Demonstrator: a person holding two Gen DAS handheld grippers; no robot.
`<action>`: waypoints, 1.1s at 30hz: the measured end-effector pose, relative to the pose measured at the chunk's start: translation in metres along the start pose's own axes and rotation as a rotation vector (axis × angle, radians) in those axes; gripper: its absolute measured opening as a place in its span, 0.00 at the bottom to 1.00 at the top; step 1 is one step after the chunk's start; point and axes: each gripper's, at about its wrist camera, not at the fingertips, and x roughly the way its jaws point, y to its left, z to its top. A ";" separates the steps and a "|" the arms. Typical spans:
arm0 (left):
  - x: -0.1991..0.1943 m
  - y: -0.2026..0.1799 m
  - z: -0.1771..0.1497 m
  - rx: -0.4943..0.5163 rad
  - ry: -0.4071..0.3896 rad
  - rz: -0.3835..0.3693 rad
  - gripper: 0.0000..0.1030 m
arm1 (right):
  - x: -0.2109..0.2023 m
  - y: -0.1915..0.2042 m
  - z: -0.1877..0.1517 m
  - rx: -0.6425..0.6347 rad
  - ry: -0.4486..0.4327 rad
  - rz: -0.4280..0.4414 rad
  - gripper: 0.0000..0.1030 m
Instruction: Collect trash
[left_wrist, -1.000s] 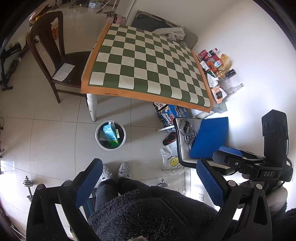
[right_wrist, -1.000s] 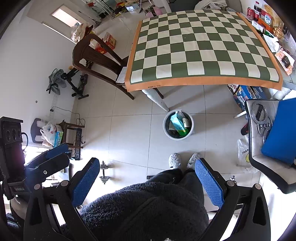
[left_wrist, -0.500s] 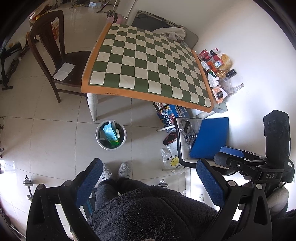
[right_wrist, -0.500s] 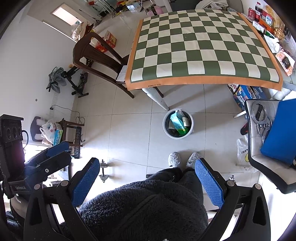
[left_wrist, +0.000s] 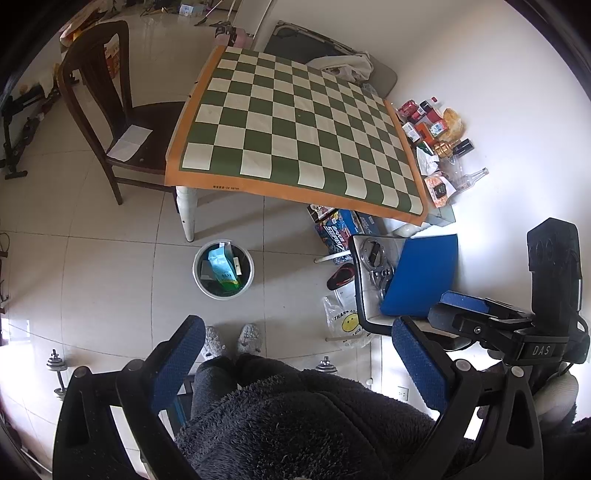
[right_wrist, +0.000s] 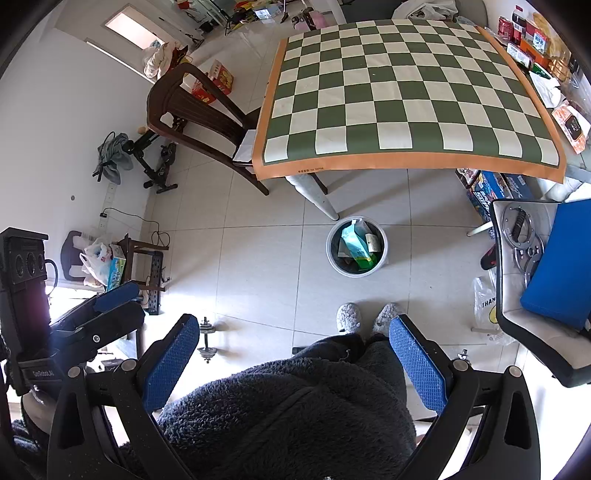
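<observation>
Nothing much has moved since a second ago; both views only drift a tiny bit, and the bin and table sit where they were.

The left gripper (left_wrist: 295, 365) is spread wide with nothing between its two blue bumpy pads. The right gripper (right_wrist: 293, 363) is spread wide too and holds nothing. Both hang over the person's fuzzy dark coat (left_wrist: 295, 417). Two fluffy grey slippers (right_wrist: 365, 317) stand on the shiny pale tile floor (right_wrist: 258, 258).

One round grey bin (right_wrist: 330, 254) sits on the floor at about 12 o'clock from the slippers, close to one white table leg (right_wrist: 317, 195). In the bin lie the trash: one teal and green carton (right_wrist: 356, 247) leaning on its side, and one small tan box (right_wrist: 373, 243) just beside it.

One square table (left_wrist: 295, 133) has a smooth cloth of green and cream squares with an orange border. Its top is bare. One dark wooden chair (left_wrist: 110, 110) stands at 9 o'clock of the table, with one white paper (left_wrist: 129, 142) on its seat.

At 3 o'clock of the table, a heap of bottles and packets (left_wrist: 436, 140) lies by the white wall. At 3 o'clock of the bin stands one chair with a flat blue cushion (left_wrist: 421, 277) and shiny metal rings (left_wrist: 373, 258). One thin plastic bag with a yellow smiley (left_wrist: 343, 321) lies below it.
</observation>
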 end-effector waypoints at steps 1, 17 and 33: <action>-0.001 0.000 0.000 0.001 -0.001 0.000 1.00 | 0.000 0.000 0.000 0.001 -0.001 0.000 1.00; 0.002 -0.007 -0.002 -0.008 -0.006 0.000 1.00 | -0.004 0.000 -0.003 -0.009 0.013 0.007 1.00; 0.001 -0.013 -0.001 0.010 -0.004 -0.006 1.00 | -0.014 -0.012 -0.004 -0.008 0.004 0.007 1.00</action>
